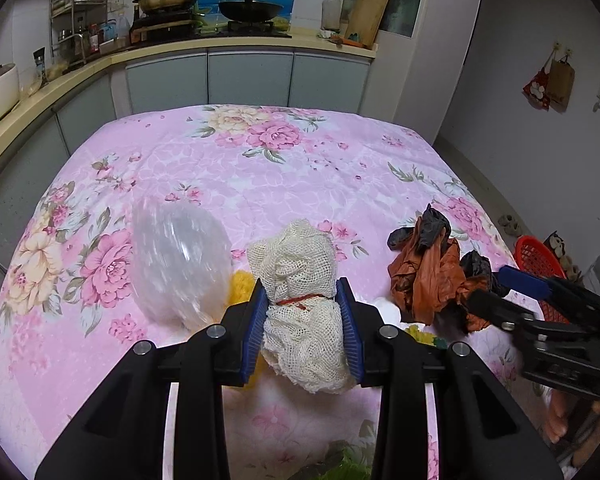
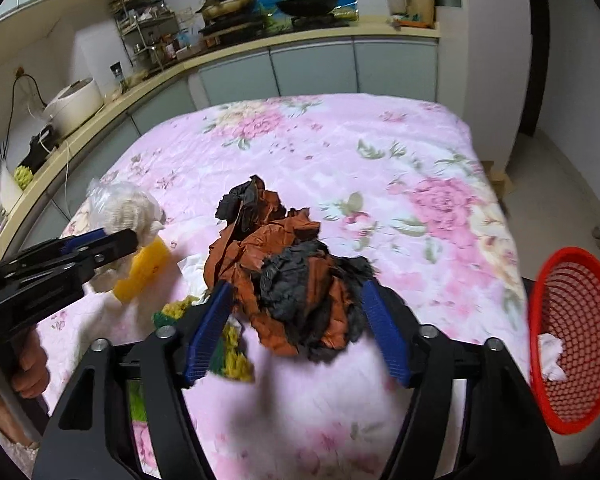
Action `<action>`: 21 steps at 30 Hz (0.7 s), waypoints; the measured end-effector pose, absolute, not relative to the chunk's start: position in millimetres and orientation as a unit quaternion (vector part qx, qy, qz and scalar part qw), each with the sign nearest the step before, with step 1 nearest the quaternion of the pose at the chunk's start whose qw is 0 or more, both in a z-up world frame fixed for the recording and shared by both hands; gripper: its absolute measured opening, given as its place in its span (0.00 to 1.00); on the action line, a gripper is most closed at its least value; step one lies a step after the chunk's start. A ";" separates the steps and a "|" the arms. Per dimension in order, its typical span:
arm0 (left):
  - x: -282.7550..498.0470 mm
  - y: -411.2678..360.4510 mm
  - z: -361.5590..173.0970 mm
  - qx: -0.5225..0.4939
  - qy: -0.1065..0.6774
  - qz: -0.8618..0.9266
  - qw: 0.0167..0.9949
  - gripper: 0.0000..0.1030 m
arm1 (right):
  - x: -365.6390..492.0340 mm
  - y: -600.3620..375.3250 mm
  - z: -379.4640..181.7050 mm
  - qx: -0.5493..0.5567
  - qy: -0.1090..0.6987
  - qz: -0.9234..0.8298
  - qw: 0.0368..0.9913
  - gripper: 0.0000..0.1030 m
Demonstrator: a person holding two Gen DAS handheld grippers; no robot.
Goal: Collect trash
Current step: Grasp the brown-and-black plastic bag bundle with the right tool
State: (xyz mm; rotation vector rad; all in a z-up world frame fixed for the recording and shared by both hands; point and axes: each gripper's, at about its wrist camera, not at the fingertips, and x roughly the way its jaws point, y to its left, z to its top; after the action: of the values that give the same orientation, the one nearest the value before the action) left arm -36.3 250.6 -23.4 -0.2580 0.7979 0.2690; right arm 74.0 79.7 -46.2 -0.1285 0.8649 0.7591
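My left gripper is shut on a cream mesh cloth bundle tied with a red band, held above the pink floral tablecloth; it also shows in the right wrist view. My right gripper has its blue pads around a crumpled orange and black plastic bag, which hangs lifted between them; the bag also shows in the left wrist view. A red mesh basket at the table's right edge holds a white crumpled tissue.
A clear plastic bag lies left of the mesh bundle. A yellow sponge, a green-yellow scouring pad and white paper lie on the cloth. A kitchen counter with a stove runs behind the table.
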 end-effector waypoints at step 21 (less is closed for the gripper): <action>-41.7 251.5 -22.3 -0.123 0.385 0.133 0.905 0.32 | 76.0 54.8 -48.6 -0.061 0.403 0.335 0.850 0.35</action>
State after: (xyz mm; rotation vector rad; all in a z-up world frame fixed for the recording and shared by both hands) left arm -41.7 251.5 -22.3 -0.2532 0.7955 0.2751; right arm 76.0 54.8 -48.6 -0.1284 0.8480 0.7046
